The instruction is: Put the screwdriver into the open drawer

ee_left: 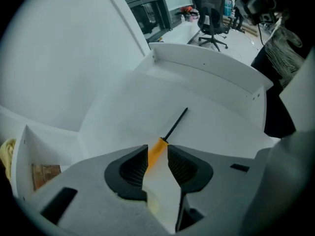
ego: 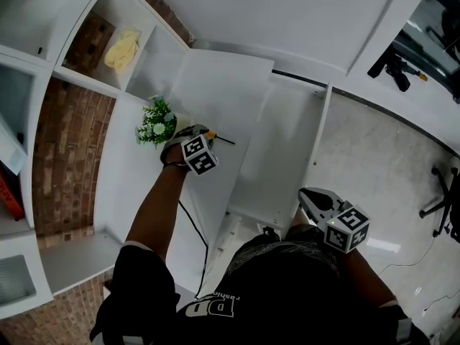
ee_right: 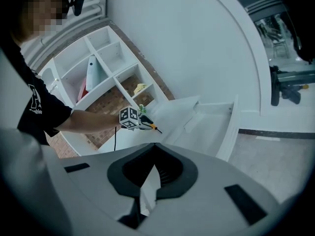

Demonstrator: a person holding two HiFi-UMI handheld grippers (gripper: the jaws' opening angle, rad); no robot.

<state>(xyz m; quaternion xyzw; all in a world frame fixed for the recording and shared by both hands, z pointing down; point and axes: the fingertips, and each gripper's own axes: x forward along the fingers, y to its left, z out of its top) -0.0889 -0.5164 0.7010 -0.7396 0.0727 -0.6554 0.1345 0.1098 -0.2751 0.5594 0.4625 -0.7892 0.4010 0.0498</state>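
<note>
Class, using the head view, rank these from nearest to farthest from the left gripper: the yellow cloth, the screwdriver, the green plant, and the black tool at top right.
Measured from the left gripper:
1. screwdriver, lying between its open jaws.
2. green plant, just beside it, toward the picture's left.
3. yellow cloth, in a shelf cubby, upper left.
4. black tool, far upper right.

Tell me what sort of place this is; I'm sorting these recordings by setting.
Probably an office or lab with a staged home corner: a white shelving unit against a brick wall, an open white drawer, and an office chair in the background.
</note>
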